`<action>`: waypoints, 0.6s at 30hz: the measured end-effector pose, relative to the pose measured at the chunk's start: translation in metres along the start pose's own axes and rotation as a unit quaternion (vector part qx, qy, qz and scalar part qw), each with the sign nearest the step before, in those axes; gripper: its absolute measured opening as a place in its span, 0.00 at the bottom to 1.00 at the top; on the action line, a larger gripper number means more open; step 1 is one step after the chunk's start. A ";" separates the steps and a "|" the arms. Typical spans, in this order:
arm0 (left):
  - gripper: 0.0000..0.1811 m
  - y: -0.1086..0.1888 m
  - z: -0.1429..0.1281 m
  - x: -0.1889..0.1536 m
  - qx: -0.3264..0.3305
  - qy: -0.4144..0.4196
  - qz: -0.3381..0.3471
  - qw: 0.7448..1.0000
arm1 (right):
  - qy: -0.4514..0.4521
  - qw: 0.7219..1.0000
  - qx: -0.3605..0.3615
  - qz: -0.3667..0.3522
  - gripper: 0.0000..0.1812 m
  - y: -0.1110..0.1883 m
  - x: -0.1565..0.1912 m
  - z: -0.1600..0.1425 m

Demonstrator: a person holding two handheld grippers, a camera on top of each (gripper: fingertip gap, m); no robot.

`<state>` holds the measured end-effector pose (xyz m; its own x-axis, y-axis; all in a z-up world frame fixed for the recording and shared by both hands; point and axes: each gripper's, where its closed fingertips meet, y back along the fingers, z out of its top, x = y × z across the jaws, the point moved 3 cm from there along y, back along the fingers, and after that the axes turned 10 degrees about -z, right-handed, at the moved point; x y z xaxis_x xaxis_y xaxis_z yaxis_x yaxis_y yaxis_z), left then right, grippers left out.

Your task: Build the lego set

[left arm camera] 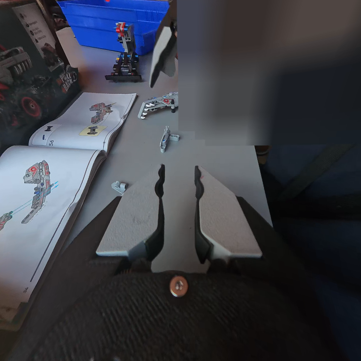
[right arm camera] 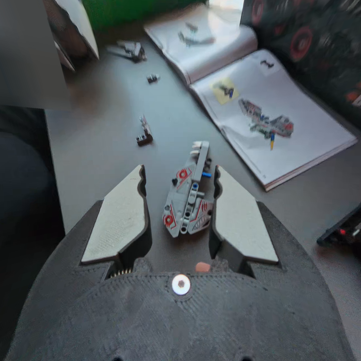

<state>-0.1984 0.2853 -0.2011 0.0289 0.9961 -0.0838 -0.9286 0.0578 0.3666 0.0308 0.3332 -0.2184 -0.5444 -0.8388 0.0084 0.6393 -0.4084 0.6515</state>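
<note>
A grey jaw-shaped lego assembly with red stickers and white teeth (right arm camera: 187,203) lies on the grey table between the open fingers of my right gripper (right arm camera: 179,172), which hovers over it without touching. In the left wrist view the same assembly (left arm camera: 158,105) lies farther off, under the right gripper's finger (left arm camera: 164,54). My left gripper (left arm camera: 178,170) is open and empty above the table. A small grey sub-assembly (left arm camera: 166,139) lies just ahead of it, and a small grey connector (left arm camera: 119,186) lies by its left finger. A tall black and grey chassis build (left arm camera: 125,56) stands at the back.
The open instruction booklet (left arm camera: 64,156) lies to the left, also seen in the right wrist view (right arm camera: 263,117). The printed set box (left arm camera: 29,88) stands behind it. A blue bin (left arm camera: 109,23) stands at the back. The table edge (left arm camera: 261,185) runs on the right. About 20 cm separates my left fingertips from my right. To the small grey connector (left arm camera: 119,186): left tips about 8 cm, right tips about 20 cm. Seen from the right wrist view (right arm camera: 150,75) as well.
</note>
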 end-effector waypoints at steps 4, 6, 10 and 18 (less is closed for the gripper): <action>0.16 -0.001 -0.001 0.001 0.004 0.005 0.002 1.000 | 0.040 0.993 0.100 -0.055 0.37 -0.013 -0.006 -0.027; 0.16 -0.002 -0.001 -0.001 0.006 0.006 -0.002 1.000 | 0.057 0.991 0.110 -0.041 0.33 -0.017 -0.005 -0.025; 0.16 -0.005 -0.002 -0.007 0.015 -0.007 -0.007 1.000 | 0.143 0.980 0.135 0.005 0.24 -0.021 -0.005 -0.020; 0.17 -0.007 -0.002 -0.024 0.019 -0.034 -0.043 0.998 | 0.248 0.926 0.271 0.091 0.30 -0.021 -0.002 -0.013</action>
<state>-0.1936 0.2612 -0.2039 0.1342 0.9895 -0.0535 -0.9066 0.1444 0.3965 0.0252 0.3387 -0.2420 -0.0518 -0.9930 -0.1058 0.2569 -0.1157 0.9595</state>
